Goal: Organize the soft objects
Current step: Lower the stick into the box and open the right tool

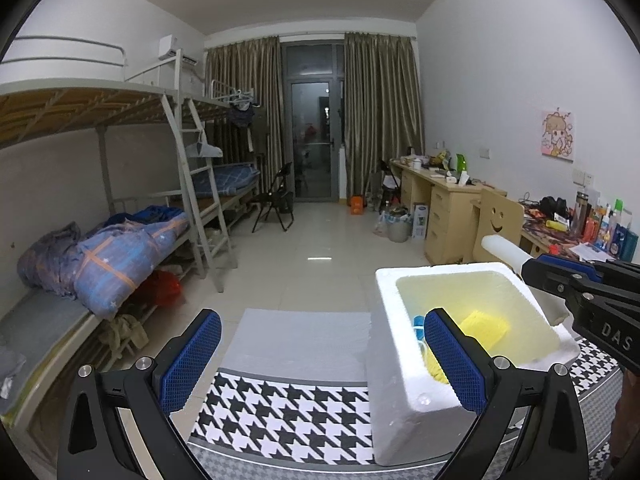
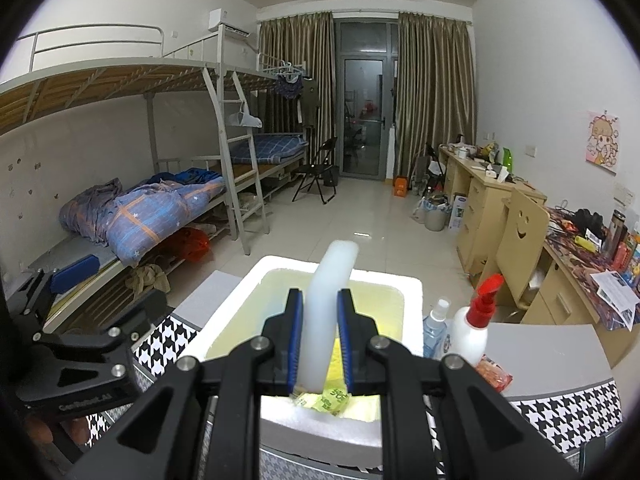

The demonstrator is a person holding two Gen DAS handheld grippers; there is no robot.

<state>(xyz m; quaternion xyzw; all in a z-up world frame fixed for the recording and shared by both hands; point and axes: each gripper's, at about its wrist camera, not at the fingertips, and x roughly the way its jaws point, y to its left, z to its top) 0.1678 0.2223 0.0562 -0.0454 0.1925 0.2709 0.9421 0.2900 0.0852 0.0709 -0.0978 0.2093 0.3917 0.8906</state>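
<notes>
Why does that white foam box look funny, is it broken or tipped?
Not broken that I can see. The white foam box sits level on the houndstooth cloth. The odd bit is the white foam strip pinched by the right gripper, sticking up over the box.

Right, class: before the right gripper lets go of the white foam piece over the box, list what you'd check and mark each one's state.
1. Right gripper shut on the white foam piece: ok.
2. Foam piece above the open foam box: ok.
3. Room left inside beside the yellow sponge: ok.
4. Left gripper open, empty, outside the box: ok.
5. Spray bottle clear of the box: ok.
6. Box steady on the houndstooth cloth: cannot tell.
</notes>
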